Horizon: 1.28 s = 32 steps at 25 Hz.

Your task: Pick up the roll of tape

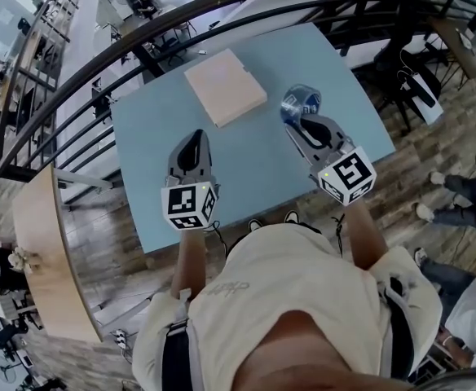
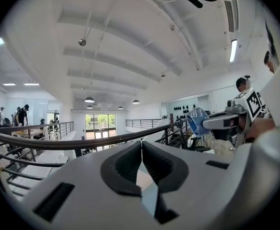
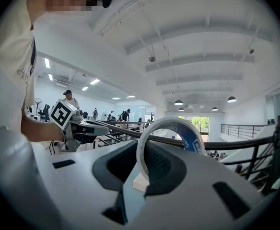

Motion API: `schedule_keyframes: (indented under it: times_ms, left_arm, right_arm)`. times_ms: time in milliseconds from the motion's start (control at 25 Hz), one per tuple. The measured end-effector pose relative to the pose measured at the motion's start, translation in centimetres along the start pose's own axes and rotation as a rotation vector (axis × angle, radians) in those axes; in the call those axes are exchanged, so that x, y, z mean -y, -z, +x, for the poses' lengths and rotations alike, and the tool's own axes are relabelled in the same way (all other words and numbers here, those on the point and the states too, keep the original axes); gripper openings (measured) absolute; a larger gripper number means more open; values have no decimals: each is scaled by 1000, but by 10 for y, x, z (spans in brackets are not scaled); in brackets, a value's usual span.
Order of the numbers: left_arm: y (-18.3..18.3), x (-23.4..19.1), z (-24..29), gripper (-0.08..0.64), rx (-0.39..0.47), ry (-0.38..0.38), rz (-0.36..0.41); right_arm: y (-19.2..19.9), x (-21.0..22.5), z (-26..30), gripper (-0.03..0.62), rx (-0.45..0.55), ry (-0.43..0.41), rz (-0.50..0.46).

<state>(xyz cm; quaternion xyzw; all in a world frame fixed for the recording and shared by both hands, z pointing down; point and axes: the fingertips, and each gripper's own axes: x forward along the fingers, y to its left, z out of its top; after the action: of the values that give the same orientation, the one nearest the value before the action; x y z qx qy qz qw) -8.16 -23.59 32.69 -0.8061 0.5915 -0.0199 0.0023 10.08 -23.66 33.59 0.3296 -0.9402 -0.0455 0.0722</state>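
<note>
In the head view both grippers are held up over the light blue table (image 1: 144, 149). My right gripper (image 1: 297, 120) is shut on the roll of tape (image 1: 301, 102), a ring with a blue inner face that stands on edge between the jaws, off the table. In the right gripper view the roll of tape (image 3: 192, 139) stands upright in my right gripper (image 3: 142, 152), one wall of the ring clamped by the pads. My left gripper (image 1: 196, 139) hovers to its left, apart from it. In the left gripper view my left gripper (image 2: 141, 150) has its jaws together with nothing between them, and the roll of tape (image 2: 196, 121) shows at the right.
A flat pale pink box (image 1: 225, 86) lies on the far part of the table. A dark curved railing (image 1: 99, 62) runs behind the table. A curved wooden counter (image 1: 38, 243) is at the left; a chair (image 1: 409, 72) and people's legs (image 1: 458, 194) are at the right.
</note>
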Motion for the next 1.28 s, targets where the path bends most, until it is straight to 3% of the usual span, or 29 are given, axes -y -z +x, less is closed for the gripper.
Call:
schedule_keyframes:
  times_ms: [480, 1280]
  left_arm:
    - [-16, -12, -1, 21, 32, -26, 15]
    - [-3, 0, -16, 21, 9, -24, -9]
  right_arm:
    - [-35, -1, 4, 52, 72, -31, -37]
    - [-17, -8, 1, 52, 24, -42, -51]
